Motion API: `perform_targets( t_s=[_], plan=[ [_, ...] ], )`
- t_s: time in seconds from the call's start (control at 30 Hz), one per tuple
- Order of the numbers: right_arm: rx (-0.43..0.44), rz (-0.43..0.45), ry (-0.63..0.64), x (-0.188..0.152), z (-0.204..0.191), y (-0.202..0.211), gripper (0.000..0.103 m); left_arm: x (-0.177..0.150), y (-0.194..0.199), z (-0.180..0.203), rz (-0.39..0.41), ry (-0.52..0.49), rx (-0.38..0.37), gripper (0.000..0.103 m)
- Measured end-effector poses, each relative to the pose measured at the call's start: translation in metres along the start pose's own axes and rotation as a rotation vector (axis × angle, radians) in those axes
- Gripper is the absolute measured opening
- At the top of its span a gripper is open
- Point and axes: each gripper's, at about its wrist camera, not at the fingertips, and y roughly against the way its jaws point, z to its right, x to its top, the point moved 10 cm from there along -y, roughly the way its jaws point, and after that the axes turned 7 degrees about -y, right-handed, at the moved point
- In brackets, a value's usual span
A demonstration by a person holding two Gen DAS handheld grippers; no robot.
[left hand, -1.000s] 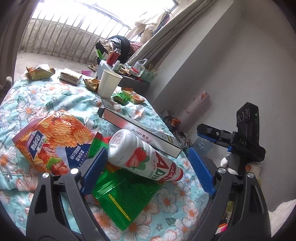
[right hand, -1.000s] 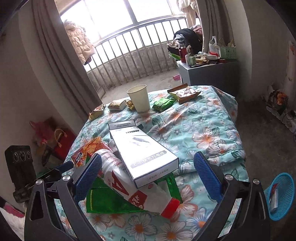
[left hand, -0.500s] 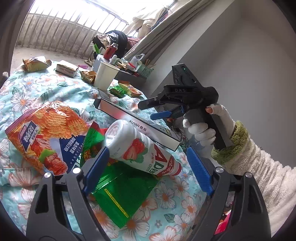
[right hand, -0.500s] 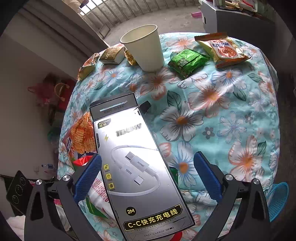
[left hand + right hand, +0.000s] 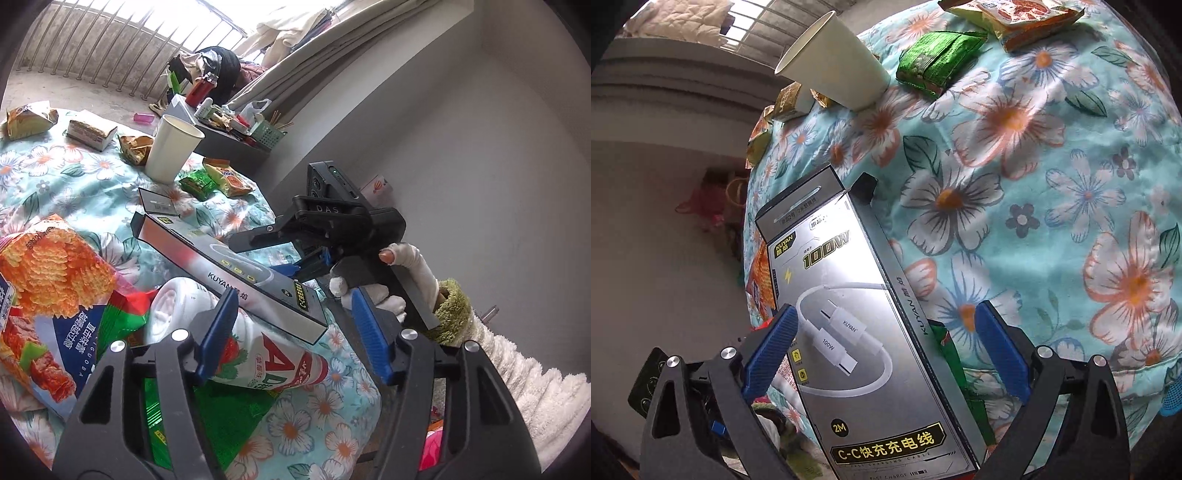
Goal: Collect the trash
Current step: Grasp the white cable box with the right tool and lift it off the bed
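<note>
A white strawberry-drink bottle (image 5: 258, 354) with a red cap lies on a green wrapper (image 5: 207, 417). My left gripper (image 5: 293, 334) has its blue pads on either side of the bottle's neck end. Its jaws are closing and the right pad is still clear of the bottle. A grey cable box (image 5: 229, 266) rests across the bottle. A gloved hand holds my right gripper (image 5: 258, 256) over the box's near end. In the right wrist view the right gripper (image 5: 884, 352) is open, straddling the cable box (image 5: 857, 332).
On the floral cloth (image 5: 1052, 184) stand a paper cup (image 5: 170, 151), a green packet (image 5: 197, 182), an orange packet (image 5: 229, 181) and a large orange chip bag (image 5: 48, 288). More snack packs (image 5: 90, 131) lie at the far side. A blue basket (image 5: 1171, 398) sits beyond the table edge.
The right gripper swung in and tipped down over the cable box. The left gripper edged toward the bottle's neck and its jaws narrowed.
</note>
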Motion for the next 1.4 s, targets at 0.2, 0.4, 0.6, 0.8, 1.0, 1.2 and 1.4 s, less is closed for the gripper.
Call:
perform_targets(
  t_s=[0.2, 0.4, 0.6, 0.8, 1.0, 1.2, 1.4],
  plan=[
    [0.069, 0.021, -0.013, -0.013, -0.003, 0.020, 0.080, -0.008, -0.025, -0.005, -0.035, 0.005, 0.028, 0.059],
    [0.133, 0.085, 0.021, -0.034, -0.023, 0.049, 0.071, -0.007, -0.016, 0.003, -0.014, 0.007, 0.017, 0.059],
    [0.149, 0.147, 0.123, -0.066, -0.061, 0.067, 0.068, 0.000, 0.008, 0.021, 0.037, -0.038, 0.007, 0.059],
    [0.259, 0.129, 0.141, -0.088, -0.086, 0.059, 0.068, 0.001, 0.042, 0.021, 0.061, -0.041, 0.026, 0.059],
    [0.327, 0.187, 0.093, -0.107, -0.080, 0.055, 0.068, 0.016, 0.078, -0.018, 0.081, 0.037, 0.108, 0.064],
    [0.502, 0.306, 0.021, -0.148, -0.052, 0.073, 0.069, 0.038, 0.072, -0.068, 0.015, 0.233, 0.082, 0.066],
    [0.591, 0.339, -0.139, -0.183, -0.002, 0.054, 0.070, 0.031, 0.018, -0.117, -0.168, 0.531, 0.017, 0.064]
  ],
)
